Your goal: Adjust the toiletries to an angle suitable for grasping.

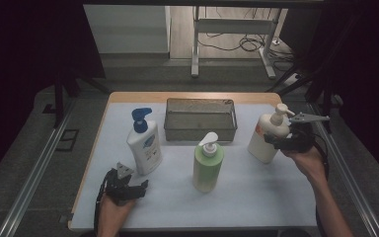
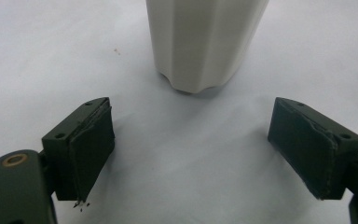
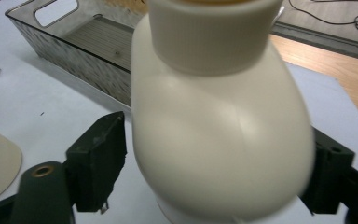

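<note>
Straddling the tilted cream bottle (image 1: 267, 139), the right tongs (image 1: 276, 141) barely clear it.

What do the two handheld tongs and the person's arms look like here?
Both tongs, left and right, are black, each topped by a grey three-cornered plate. A black cable trails from each along the forearm. The jaws are blocky, dark green-black, with flat rubbery pads, small screw holes and a brass-ringed hole near the base. The forearms are bare, with no sleeves or gloves in view.
</note>
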A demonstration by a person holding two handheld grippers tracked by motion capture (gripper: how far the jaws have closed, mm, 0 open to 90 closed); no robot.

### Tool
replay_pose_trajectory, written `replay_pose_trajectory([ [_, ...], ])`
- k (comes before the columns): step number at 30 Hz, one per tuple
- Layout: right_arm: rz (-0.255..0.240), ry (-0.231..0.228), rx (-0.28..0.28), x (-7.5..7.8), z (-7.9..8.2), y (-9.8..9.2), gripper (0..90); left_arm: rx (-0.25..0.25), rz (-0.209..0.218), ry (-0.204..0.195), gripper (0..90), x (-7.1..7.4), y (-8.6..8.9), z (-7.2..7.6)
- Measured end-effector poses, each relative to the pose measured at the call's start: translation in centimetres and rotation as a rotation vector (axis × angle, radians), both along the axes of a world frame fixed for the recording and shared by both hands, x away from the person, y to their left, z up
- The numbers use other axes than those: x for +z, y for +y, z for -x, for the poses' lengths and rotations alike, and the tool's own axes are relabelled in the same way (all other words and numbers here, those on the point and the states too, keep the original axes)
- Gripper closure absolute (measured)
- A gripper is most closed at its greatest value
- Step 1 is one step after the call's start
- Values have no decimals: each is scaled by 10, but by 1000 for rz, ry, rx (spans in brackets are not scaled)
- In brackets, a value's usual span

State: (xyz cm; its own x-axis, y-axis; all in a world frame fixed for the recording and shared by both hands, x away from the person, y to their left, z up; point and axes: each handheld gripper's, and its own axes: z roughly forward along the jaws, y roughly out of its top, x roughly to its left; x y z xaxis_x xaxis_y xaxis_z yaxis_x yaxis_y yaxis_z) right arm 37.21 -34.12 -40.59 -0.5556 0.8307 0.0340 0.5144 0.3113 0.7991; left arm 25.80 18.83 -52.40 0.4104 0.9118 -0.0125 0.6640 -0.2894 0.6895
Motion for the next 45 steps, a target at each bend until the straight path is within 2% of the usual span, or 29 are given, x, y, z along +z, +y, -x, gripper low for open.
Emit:
replay_pose_trajectory([
  [4,23,3,3,-1,-4,4,249,0,0,0,144,0,0,0],
  [8,8,7,-1,-1,-5,1,311,0,0,0,143,0,0,0],
  [11,2,16,2,0,-6,0,317,1,0,0,143,0,0,0],
  [17,18,22,14,1,-3,1,353,1,-1,0,143,0,0,0],
  [28,17,24,-47,4,2,8,367,0,0,-1,143,0,0,0],
  [34,13,13,-52,20,8,11,368,0,0,-1,144,0,0,0],
  [45,-1,-1,-27,49,15,24,368,1,1,-2,144,0,0,0],
])
